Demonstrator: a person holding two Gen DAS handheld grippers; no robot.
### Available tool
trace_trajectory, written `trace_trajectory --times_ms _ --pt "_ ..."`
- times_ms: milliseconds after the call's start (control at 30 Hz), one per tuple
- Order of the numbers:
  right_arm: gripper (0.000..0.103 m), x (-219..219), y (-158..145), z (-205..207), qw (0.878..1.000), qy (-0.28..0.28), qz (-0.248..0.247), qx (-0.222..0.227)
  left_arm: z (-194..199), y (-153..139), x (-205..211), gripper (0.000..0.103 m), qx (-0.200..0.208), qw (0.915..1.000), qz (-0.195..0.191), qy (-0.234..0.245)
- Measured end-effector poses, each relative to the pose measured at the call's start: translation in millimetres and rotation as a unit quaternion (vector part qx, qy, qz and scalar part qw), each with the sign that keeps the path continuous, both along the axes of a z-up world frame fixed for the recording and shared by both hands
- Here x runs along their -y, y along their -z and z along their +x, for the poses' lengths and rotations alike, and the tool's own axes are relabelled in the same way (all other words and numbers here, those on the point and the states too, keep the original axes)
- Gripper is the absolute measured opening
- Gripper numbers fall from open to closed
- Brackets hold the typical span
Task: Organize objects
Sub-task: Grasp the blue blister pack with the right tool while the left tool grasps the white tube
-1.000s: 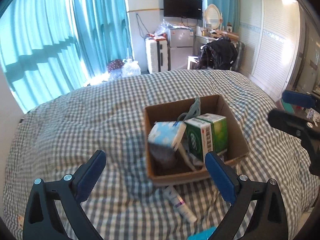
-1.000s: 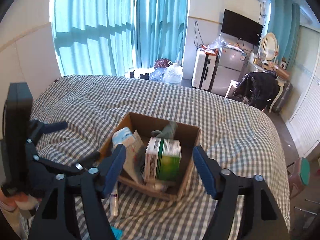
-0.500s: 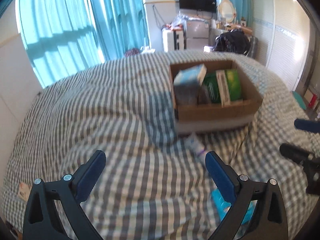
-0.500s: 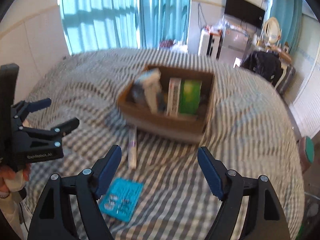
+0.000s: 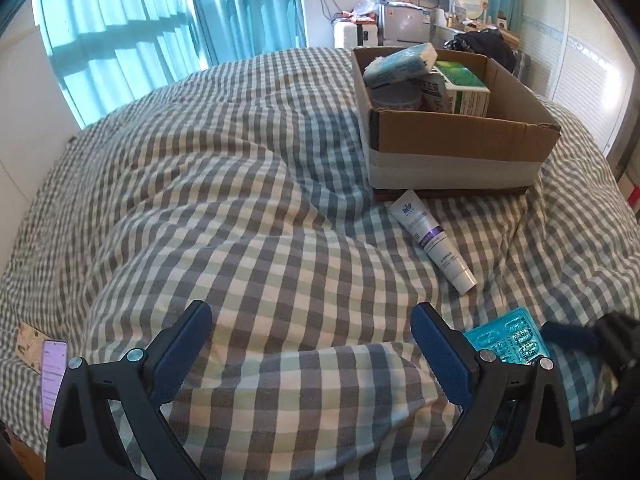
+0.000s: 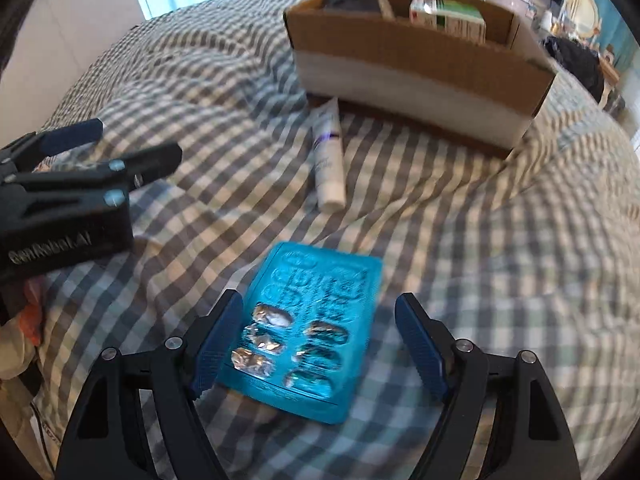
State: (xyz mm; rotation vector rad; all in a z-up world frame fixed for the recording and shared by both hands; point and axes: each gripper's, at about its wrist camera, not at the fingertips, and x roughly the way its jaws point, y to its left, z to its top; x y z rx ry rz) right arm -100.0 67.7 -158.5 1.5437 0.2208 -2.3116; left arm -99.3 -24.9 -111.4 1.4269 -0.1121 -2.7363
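Observation:
A cardboard box (image 5: 460,136) (image 6: 420,52) holding a green carton (image 5: 464,88), a blue pack (image 5: 400,64) and other items sits on the checked bed. A white tube (image 5: 432,236) (image 6: 330,164) lies in front of it. A teal blister pack (image 6: 308,328) (image 5: 508,336) lies nearer. My right gripper (image 6: 320,344) is open, its jaws straddling the blister pack's near end. My left gripper (image 5: 312,348) is open and empty above bare bedding; it also shows in the right wrist view (image 6: 120,144).
A phone (image 5: 52,380) lies at the bed's left edge. Curtains (image 5: 160,20), a fridge (image 5: 404,24) and a wardrobe (image 5: 580,72) stand beyond the bed. The bedding (image 5: 240,200) is rumpled in folds.
Both grippers have pulled back and dropped low from the box. The right gripper has come down over the blister pack.

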Motion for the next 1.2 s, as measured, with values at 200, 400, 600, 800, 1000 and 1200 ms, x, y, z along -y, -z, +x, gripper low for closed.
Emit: trace_trajectory --times_ms 200,400,600,800,1000,1200 --pt "0.078 8 8 1 1.0 -0.013 -0.003 0.002 -3 4 3 0.102 0.008 0.9999 0.01 -0.007" --pt "0.071 6 -2 1 0.999 -0.029 -0.024 -0.013 -7 1 3 0.102 0.011 0.9996 0.016 -0.018" --pt "0.071 -29 -33 -15 0.998 0.0 -0.029 -0.059 -23 7 -12 0.102 0.026 0.9994 0.012 -0.021" --pt "0.071 -60 -53 -53 0.995 0.024 -0.001 -0.093 -52 20 -49 0.102 0.033 0.9988 0.035 0.006" --pt "0.071 -75 -57 -86 0.993 0.028 0.019 -0.114 -91 45 -77 0.102 0.05 0.9978 0.042 0.01" --pt "0.071 -81 -43 -105 0.994 0.028 0.012 -0.108 -113 73 -97 0.066 0.079 0.9953 0.042 0.038"
